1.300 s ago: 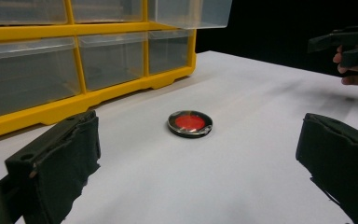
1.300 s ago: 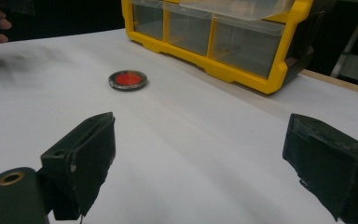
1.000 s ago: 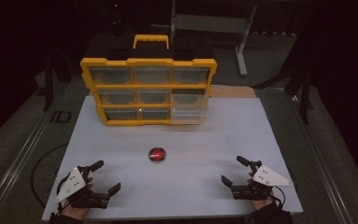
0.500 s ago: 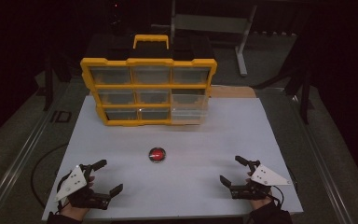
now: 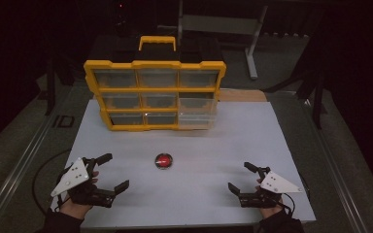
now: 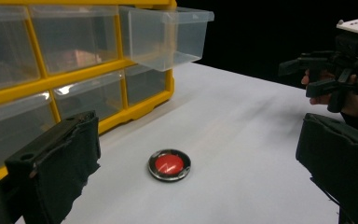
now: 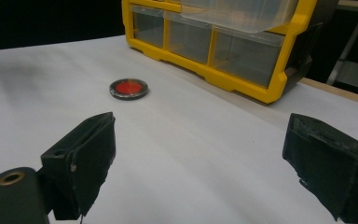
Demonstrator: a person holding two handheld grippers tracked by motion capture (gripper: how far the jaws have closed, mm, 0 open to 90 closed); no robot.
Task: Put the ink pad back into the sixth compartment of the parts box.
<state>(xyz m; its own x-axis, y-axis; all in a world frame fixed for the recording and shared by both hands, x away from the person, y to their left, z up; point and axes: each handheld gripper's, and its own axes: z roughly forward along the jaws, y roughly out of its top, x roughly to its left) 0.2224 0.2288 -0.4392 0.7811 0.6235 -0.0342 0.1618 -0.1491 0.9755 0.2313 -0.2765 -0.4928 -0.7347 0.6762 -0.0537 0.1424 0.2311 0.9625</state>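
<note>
The left gripper [image 5: 106,173] and the right gripper [image 5: 245,178] are held low over the white table [image 5: 223,145], both with fingers spread wide and nothing between them. A red round disc with a dark rim [image 5: 164,160] is seen lying flat ahead of both sets of fingers, well apart from each. Beyond it, a yellow drawer organizer [image 5: 155,94] is stood, one clear drawer [image 5: 197,111] pulled out.

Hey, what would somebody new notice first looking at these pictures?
Probably the yellow organizer standing at the far side of the white table, with one clear drawer at its right pulled out. Next, the small red disc lying alone mid-table, between the open left gripper and open right gripper.
</note>
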